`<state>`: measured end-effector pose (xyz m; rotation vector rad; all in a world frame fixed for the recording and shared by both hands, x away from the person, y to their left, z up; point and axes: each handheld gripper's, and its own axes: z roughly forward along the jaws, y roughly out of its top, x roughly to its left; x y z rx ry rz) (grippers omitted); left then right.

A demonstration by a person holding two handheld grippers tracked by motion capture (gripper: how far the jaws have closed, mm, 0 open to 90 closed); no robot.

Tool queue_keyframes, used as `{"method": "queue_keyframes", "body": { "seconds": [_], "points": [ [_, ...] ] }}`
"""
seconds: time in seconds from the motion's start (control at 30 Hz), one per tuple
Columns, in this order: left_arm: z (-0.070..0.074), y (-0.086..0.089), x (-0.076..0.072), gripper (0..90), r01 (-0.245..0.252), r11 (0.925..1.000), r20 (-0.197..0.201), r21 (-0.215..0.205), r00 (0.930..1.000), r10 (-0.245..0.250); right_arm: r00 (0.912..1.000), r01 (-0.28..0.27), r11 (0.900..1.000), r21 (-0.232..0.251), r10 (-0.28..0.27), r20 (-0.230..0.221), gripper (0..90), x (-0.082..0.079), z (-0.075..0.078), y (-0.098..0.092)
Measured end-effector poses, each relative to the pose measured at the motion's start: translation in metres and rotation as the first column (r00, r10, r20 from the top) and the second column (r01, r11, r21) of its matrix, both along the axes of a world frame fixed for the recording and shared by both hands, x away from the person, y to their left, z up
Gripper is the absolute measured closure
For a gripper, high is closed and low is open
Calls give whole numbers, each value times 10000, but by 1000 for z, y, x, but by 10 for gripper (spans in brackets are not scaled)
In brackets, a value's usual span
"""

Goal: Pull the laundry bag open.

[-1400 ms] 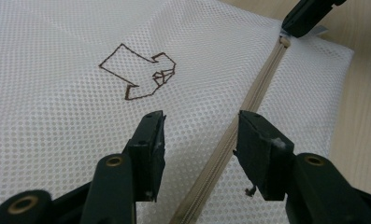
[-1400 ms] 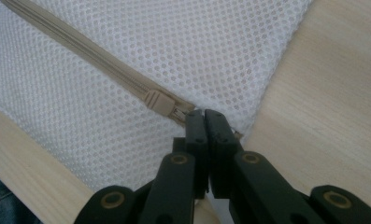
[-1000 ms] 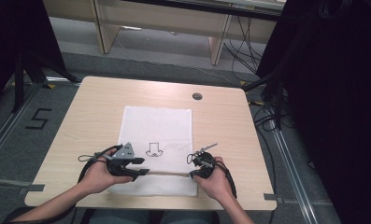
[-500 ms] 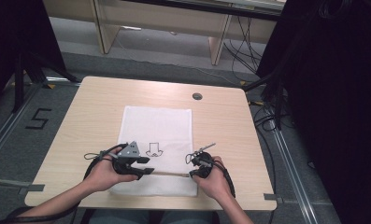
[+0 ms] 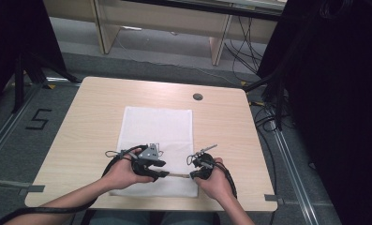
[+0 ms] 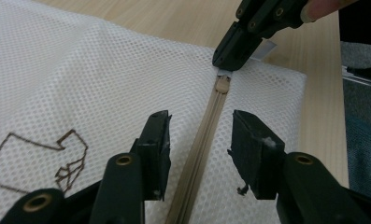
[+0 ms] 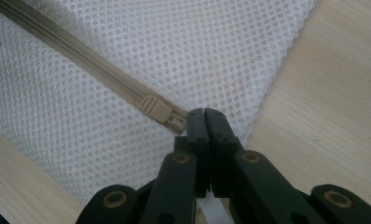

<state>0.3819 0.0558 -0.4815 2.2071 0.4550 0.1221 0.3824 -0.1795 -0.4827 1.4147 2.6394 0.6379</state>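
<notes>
A white mesh bag [image 5: 158, 126] lies flat on the wooden table [image 5: 94, 108], with a tan zipper [image 6: 206, 126] along its near edge. The zipper's slider [image 7: 155, 108] sits at the right end. My right gripper [image 7: 205, 114] is shut on the mesh bag's edge just past the slider, beside a small white tab. My left gripper [image 6: 201, 140] stands over the zipper with one jaw on each side of it; the jaws have just been closing and do not touch the zipper. In the high view the left gripper [image 5: 164, 174] and right gripper [image 5: 193, 176] are close together.
A brown line drawing [image 6: 57, 154] is printed on the mesh to the left of my left jaws. A round dark grommet [image 5: 197, 96] sits in the table's far right part. The table's right edge lies close beyond the bag's corner [image 6: 300, 77].
My left hand has slid right along the bag's near edge toward the right gripper, and its jaws have narrowed. The right hand has kept still.
</notes>
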Motion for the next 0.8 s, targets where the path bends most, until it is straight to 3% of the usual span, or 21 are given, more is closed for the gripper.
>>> {"method": "queue_keyframes", "body": {
  "seconds": [0.1,0.37,0.73,0.8],
  "points": [
    [-2,-8,-1,578,267,9996,94,81,9996,-267,10000,-54,10000,7,54,57,897,0,0,0],
    [-2,-20,1,589,343,9994,10,106,9994,-343,9996,-231,9995,-206,234,178,898,-1,0,2],
    [-6,-39,5,625,666,9972,6,346,9978,-667,9999,148,9999,-28,-148,-70,898,-1,0,-1],
    [-6,-41,6,627,737,9965,-13,387,9973,-737,10000,-74,9999,83,73,33,898,0,-1,-1]
  ]
}}
